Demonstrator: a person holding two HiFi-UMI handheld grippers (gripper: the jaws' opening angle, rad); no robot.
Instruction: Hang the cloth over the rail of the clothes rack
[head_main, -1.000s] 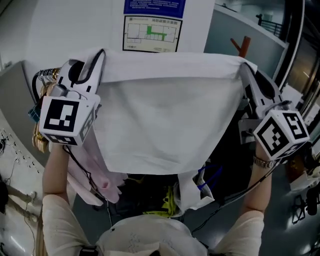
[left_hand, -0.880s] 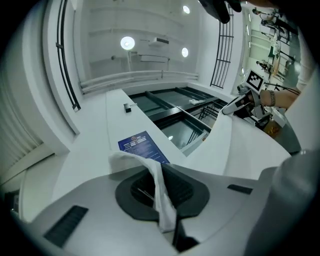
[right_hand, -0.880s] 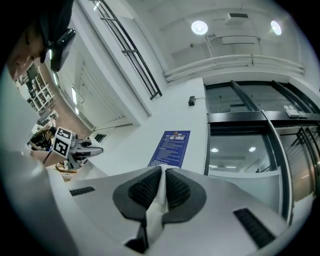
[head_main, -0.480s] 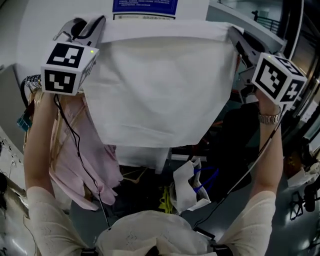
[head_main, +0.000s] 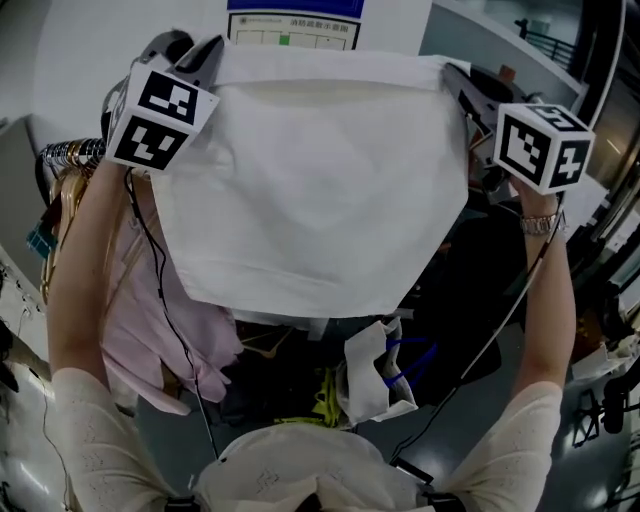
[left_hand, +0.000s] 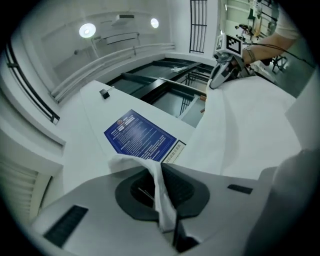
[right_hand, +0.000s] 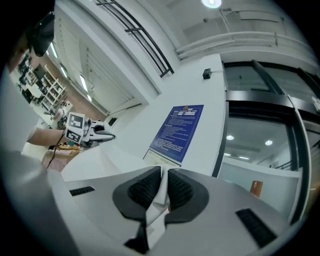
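Cloth (head_main: 310, 190) is held spread across the upper middle of the head view, top edge taut between the two grippers — left gripper (left_hand: 160, 189) fingers clenched on one upper corner, right gripper (right_hand: 164, 190) fingers clenched on the other, each with a thin fold pinched between ribbed black pads. Fabric: white, thin, matte, roughly rectangular, soft shallow creases, lower hem hanging free above a pink garment (head_main: 150, 330) and metal hangers (head_main: 65, 160) at the left edge. Judgement: lift and spread done; draping over the rail and letting go not yet done — rail itself not clearly made out.
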